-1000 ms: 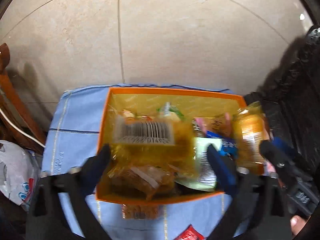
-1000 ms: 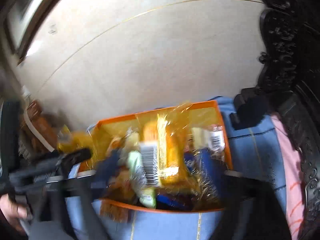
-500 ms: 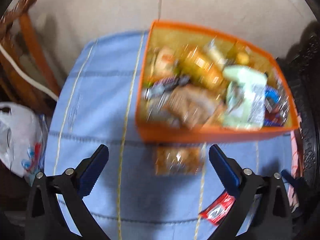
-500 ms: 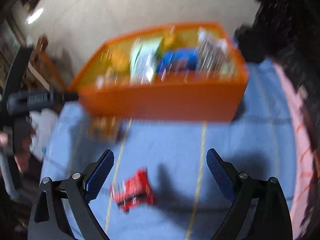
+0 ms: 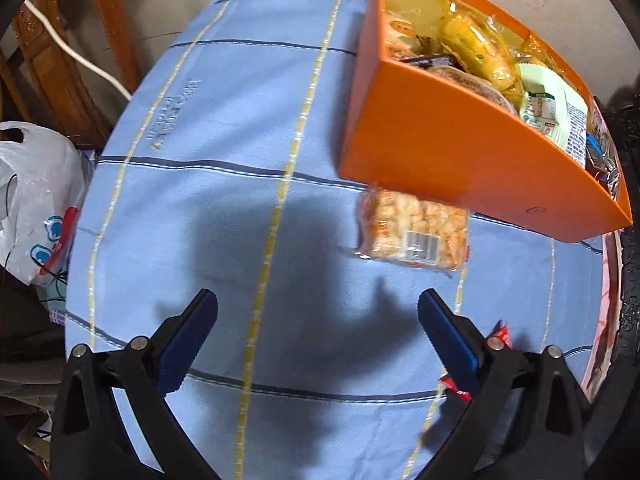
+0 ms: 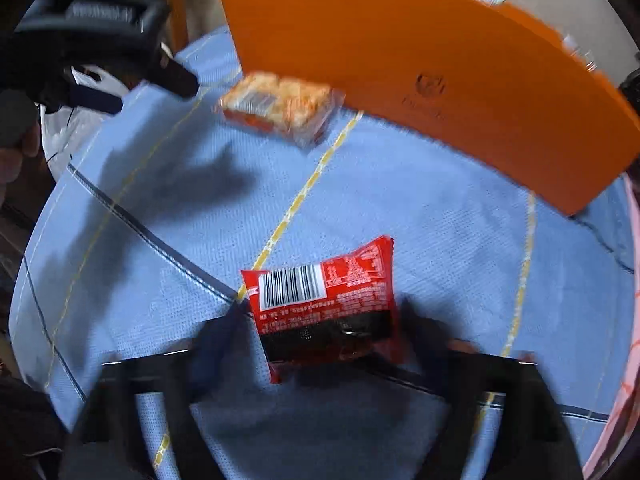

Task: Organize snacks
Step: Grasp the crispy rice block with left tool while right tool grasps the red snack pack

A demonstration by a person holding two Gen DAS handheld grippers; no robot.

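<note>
An orange box (image 5: 460,152) full of wrapped snacks stands at the far right of a blue cloth (image 5: 224,184); it also shows in the right wrist view (image 6: 420,64). A clear pack of orange puffed snacks (image 5: 414,230) lies against the box's near wall, also in the right wrist view (image 6: 280,106). A red snack packet (image 6: 324,300) lies flat between the open fingers of my right gripper (image 6: 324,332); whether they touch it is blurred. My left gripper (image 5: 318,340) is open and empty above the cloth, short of the puffed pack. The red packet's corner (image 5: 500,334) peeks behind its right finger.
A white plastic bag (image 5: 36,200) hangs off the cloth's left edge. Wooden furniture and a white cable (image 5: 80,56) stand at the far left. Dark carved wood (image 5: 628,280) borders the right side. The left gripper's body (image 6: 92,36) shows at the upper left of the right wrist view.
Both grippers pulled back from the box and dropped low toward the cloth. The right gripper now straddles the red packet. The left gripper has swung left, with the box now at its upper right.
</note>
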